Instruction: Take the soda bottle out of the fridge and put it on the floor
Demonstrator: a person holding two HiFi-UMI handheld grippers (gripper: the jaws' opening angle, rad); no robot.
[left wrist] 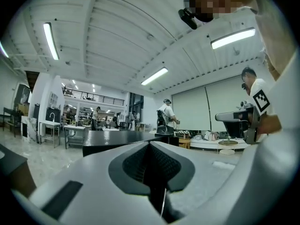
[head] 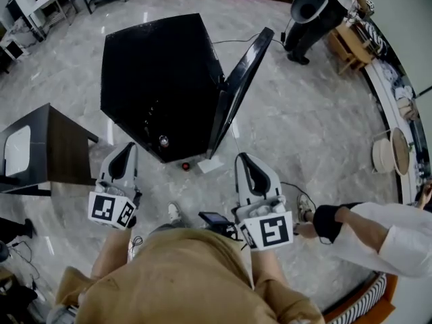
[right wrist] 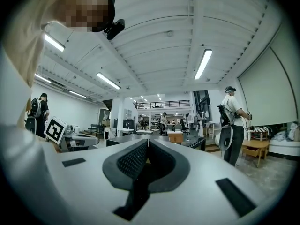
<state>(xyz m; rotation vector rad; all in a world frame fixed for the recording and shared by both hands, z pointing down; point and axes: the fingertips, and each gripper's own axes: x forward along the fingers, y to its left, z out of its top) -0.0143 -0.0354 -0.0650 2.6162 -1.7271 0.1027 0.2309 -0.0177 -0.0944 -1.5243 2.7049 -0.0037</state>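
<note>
A low black fridge (head: 158, 73) stands on the marble floor ahead of me, its door (head: 239, 90) swung open to the right. A small round cap-like thing (head: 163, 140) shows at the fridge's near edge; I cannot tell if it is the soda bottle. A red dot (head: 185, 166) lies on the floor just in front. My left gripper (head: 127, 148) is shut and empty, held short of the fridge's near left corner. My right gripper (head: 244, 159) is also shut and empty, below the door's near end. In both gripper views the jaws meet with nothing between them (left wrist: 150, 144) (right wrist: 147, 142).
A dark side table (head: 47, 147) stands at the left. A white slip (head: 210, 165) lies near the door's foot. A person's sleeve and hand (head: 364, 229) reach in at the right. A dark machine (head: 314, 9) and a round basket (head: 391, 152) sit farther right.
</note>
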